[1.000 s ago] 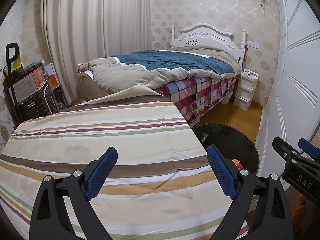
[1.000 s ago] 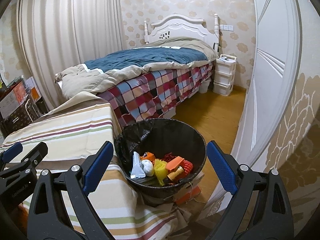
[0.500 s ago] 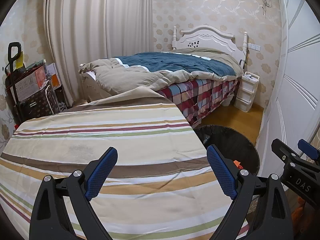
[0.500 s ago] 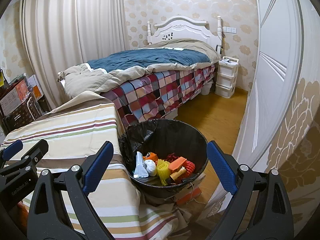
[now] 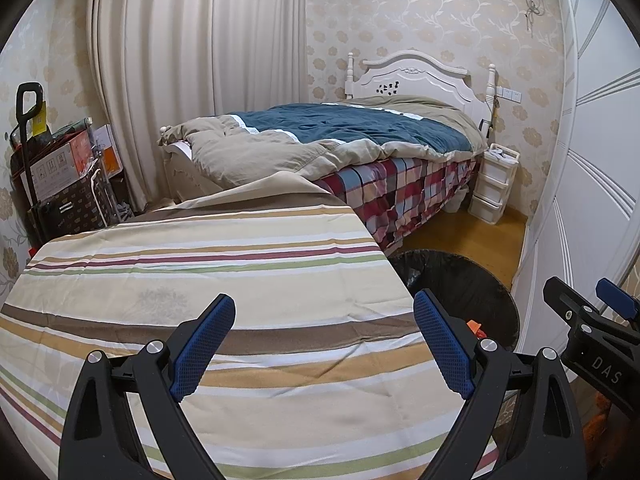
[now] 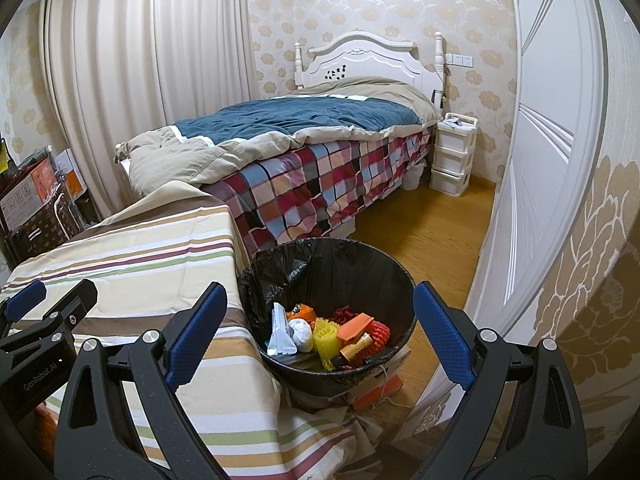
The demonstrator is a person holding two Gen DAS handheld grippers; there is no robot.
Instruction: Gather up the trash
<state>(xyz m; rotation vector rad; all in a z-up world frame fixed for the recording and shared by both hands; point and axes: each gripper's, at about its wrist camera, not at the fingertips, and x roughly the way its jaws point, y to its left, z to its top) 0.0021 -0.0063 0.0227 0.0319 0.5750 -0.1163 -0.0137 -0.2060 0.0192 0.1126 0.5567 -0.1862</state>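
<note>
So both tools are sitting wide apart with nothing in them: our left tool [image 5: 324, 344] hangs over the striped tabletop [image 5: 192, 272], and our right tool [image 6: 320, 332] hovers right above the trash bin [image 6: 400, 280], which stands just beside the tabletop's right edge on what looks like a couple of stacked boxes [image 6: 376, 394]. Bin's lined with a black bag [image 6: 276, 276] and already has a pile in it: a yellow foam net [image 6: 326, 338], a white wad [image 6: 301, 334], an orange card [image 6: 354, 326], a red mesh sleeve [image 6: 378, 330], a pale blue wrapper [image 6: 280, 334] and a gold tube-ish thing [image 6: 356, 348]. As far as we can see the tabletop cloth is bare, so our guess is the collecting is basically done, or whatever's left is out of both views. What could go sideways from here: that bin looks perched, not planted, so if our right tool dips and clips the rim, the whole thing might tip and dump everything onto the wood floor [image 6: 432, 216]. The bag edge is loose and crumpled on the tabletop side too, so a fingertip could snag it and drag the liner out. And the cloth hangs in folds by the bin, so catching it with either tool could tug the bin along.
</note>
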